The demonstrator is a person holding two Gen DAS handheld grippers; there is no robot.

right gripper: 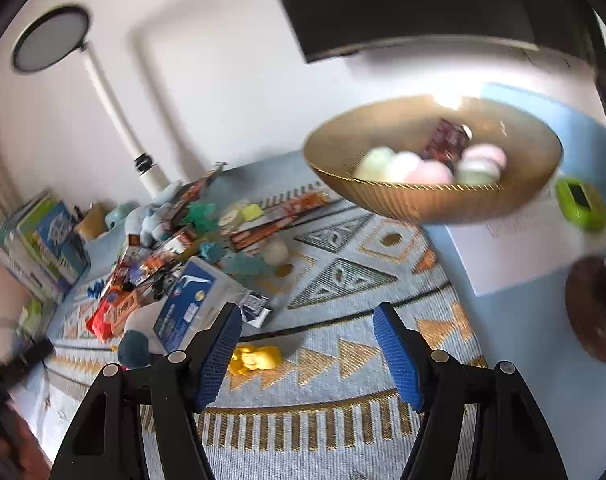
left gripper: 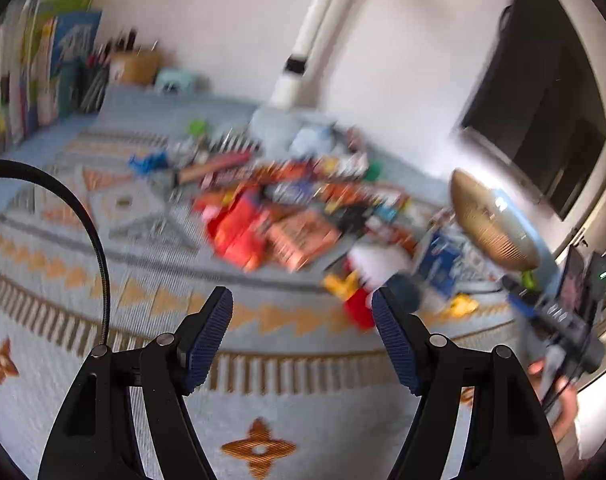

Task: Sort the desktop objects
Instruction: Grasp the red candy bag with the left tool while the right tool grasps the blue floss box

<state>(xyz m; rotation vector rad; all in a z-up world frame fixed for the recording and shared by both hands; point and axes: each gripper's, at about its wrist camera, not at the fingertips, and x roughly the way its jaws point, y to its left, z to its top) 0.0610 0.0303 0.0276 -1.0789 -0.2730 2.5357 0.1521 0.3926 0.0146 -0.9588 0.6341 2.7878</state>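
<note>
A pile of snack packets, boxes and small toys (left gripper: 287, 208) lies on the patterned cloth in the middle of the desk, blurred in the left wrist view; it also shows in the right wrist view (right gripper: 163, 256). A gold ribbed bowl (right gripper: 431, 196) holding pastel round items and a dark packet stands at the right; it shows edge-on in the left wrist view (left gripper: 491, 224). A small yellow toy (right gripper: 255, 358) lies just ahead of the right gripper's left finger. My left gripper (left gripper: 303, 340) is open and empty above the cloth. My right gripper (right gripper: 307, 354) is open and empty.
Books (left gripper: 35, 64) and pen holders (left gripper: 91, 80) stand at the back left. A white lamp post (left gripper: 303, 60) rises at the back wall. A dark monitor (left gripper: 543, 112) is at the right. A green gadget (right gripper: 581, 202) and a brown coaster (right gripper: 591, 308) lie on the blue mat.
</note>
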